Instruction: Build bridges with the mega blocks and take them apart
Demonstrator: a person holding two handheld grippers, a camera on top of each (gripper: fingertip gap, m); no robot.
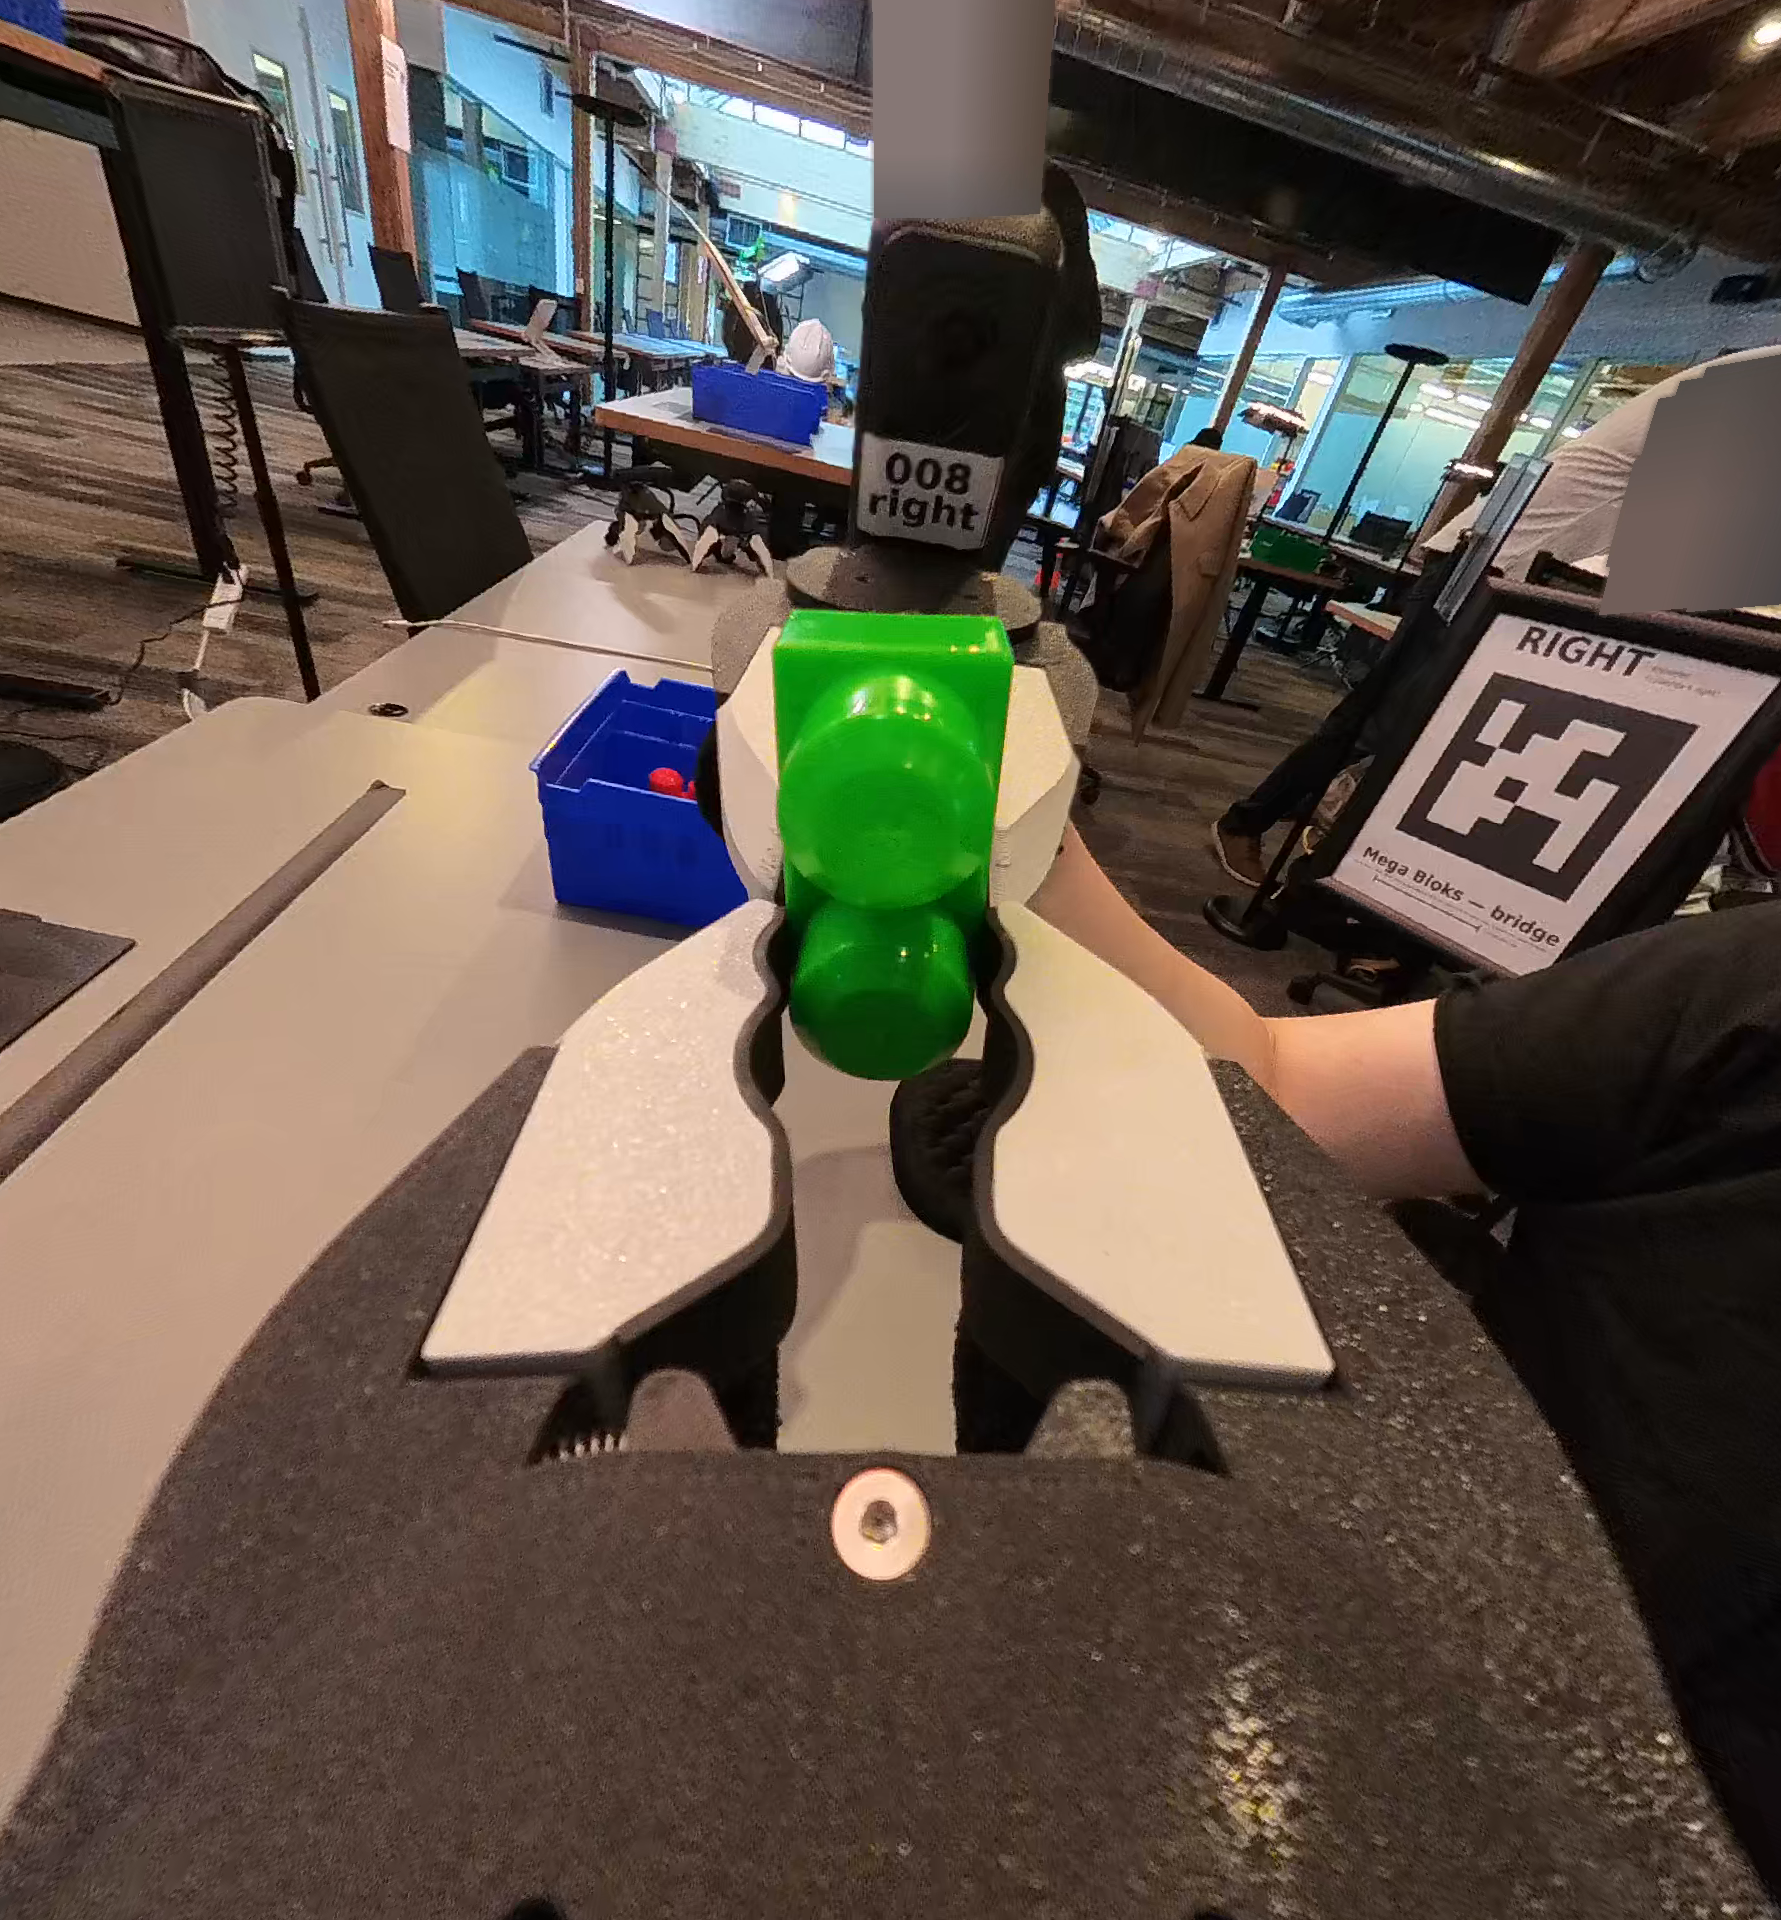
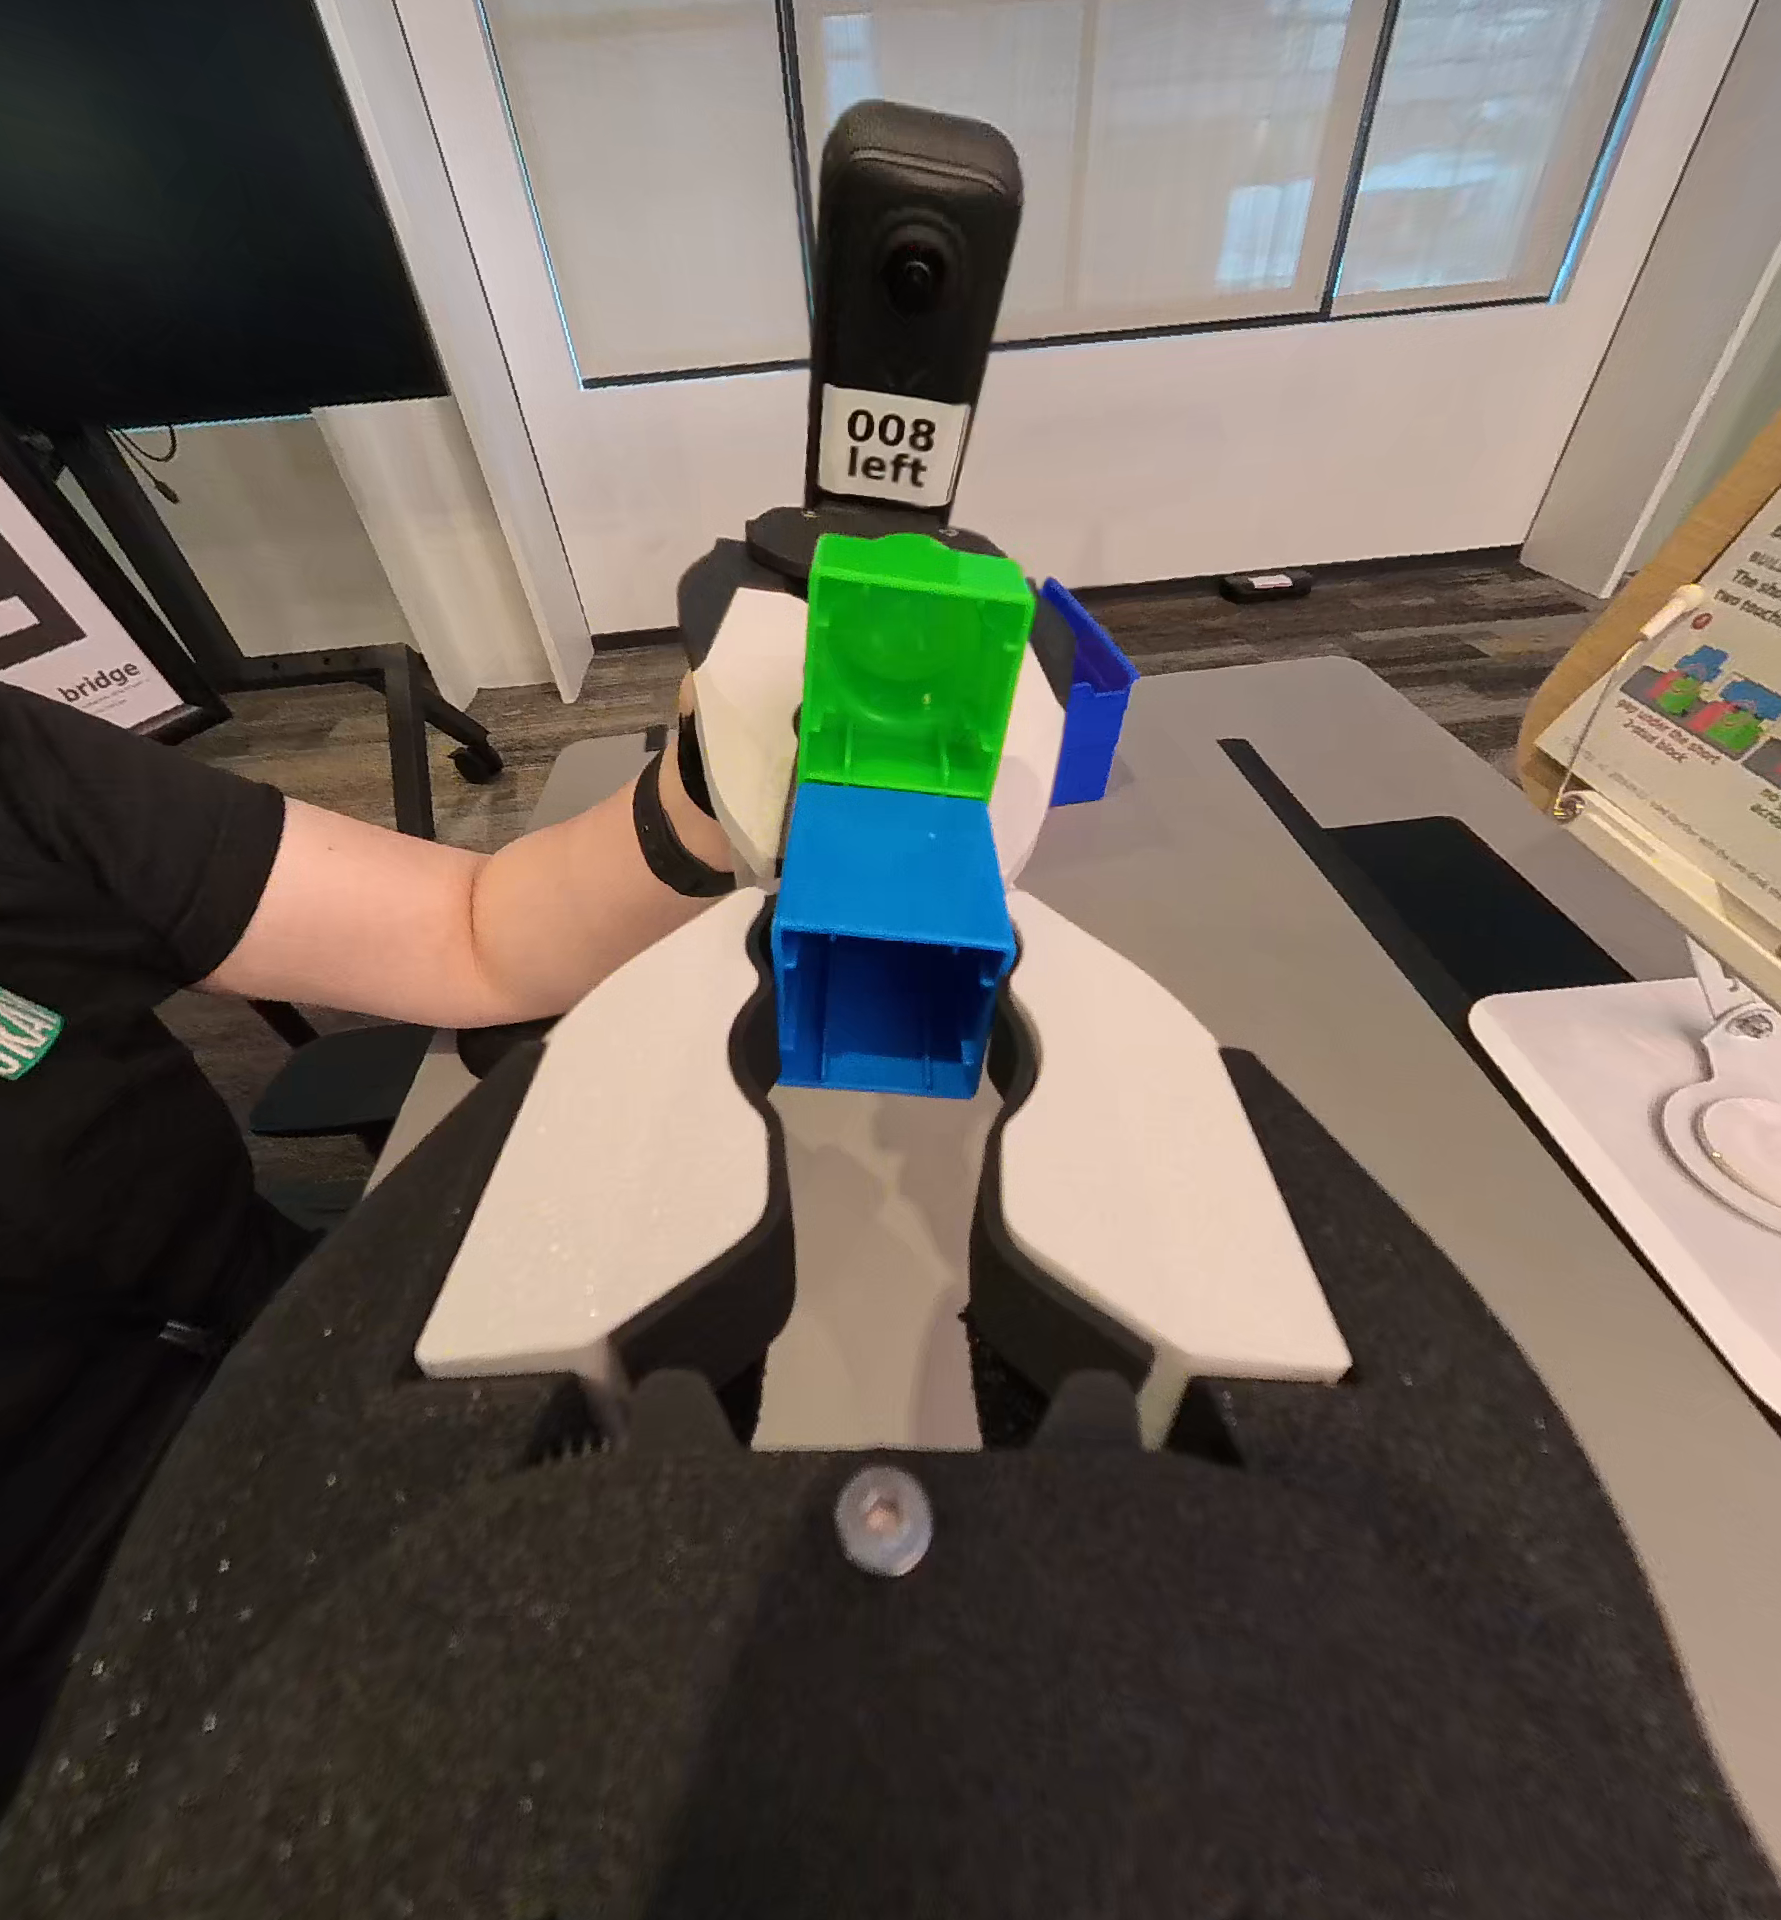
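left tool (image 1: 881, 997) gripping green block (image 1: 891, 790), right tool (image 2: 886, 997) gripping blue block (image 2: 891, 956)

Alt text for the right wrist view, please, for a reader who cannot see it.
The right gripper is shut on a blue block held above a grey table, its hollow underside facing the camera. A green block is joined to it and held by the left gripper opposite, beside a blue bin.

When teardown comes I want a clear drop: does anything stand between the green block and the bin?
Nothing visible. The left gripper holds the green block; the bin sits open on the table, beyond and left.
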